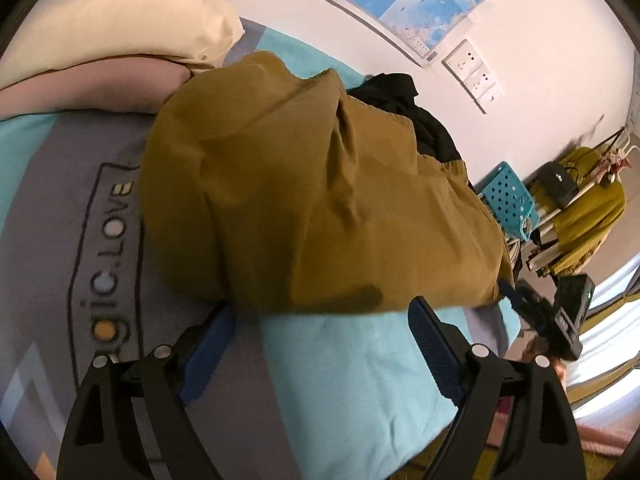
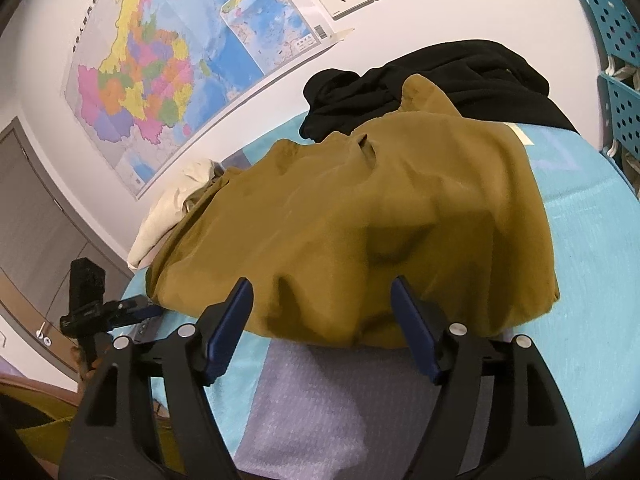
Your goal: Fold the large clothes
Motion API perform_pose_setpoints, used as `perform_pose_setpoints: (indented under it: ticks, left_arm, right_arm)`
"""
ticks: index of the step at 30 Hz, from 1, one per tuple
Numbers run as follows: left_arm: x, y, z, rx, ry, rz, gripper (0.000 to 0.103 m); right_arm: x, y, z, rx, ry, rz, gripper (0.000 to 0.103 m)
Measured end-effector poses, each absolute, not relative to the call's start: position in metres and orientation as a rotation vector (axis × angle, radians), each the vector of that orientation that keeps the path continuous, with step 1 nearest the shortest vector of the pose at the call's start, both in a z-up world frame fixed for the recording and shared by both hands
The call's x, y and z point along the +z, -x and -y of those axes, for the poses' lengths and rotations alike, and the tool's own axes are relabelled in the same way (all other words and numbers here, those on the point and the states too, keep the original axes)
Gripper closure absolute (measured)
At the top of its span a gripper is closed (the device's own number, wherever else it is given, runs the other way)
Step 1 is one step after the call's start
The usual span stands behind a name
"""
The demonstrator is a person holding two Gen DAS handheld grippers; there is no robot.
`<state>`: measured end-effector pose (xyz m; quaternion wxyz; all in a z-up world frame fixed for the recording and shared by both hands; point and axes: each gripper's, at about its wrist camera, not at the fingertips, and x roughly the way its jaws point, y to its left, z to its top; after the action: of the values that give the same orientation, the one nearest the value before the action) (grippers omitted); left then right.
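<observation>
The big garment is plain mustard brown, and the clothing behind it is black. The bedsheet is light turquoise with grey panels and dark outlined lettering, some letters filled yellow, pale blue or orange. The pillow is cream. The wall is white, its map blue sea with yellow, pink, green, orange and purple regions. The basket is teal with round holes. Both grippers have black frames and dark blue fingers
</observation>
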<state>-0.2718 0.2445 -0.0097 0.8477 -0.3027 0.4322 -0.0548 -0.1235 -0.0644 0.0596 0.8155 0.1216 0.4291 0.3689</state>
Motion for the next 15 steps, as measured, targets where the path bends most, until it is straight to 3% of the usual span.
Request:
perform_pose_setpoints:
  ticks: [5,11,15]
  left_arm:
    - [-0.013,0.260,-0.252,-0.136,0.733,-0.862,0.007]
    - [-0.016,0.254,-0.264,-0.132,0.838,-0.780,0.007]
    - [-0.010,0.250,-0.252,-0.096,0.757,-0.791,0.009]
  right_arm:
    - [0.059,0.128,0.072,0.792,-0.297,-0.923,0.031]
    - [0.054,0.133,0.086,0.794,-0.377,-0.956,0.031]
    - [0.051,0.140,0.095,0.786,-0.418,-0.987,0.029]
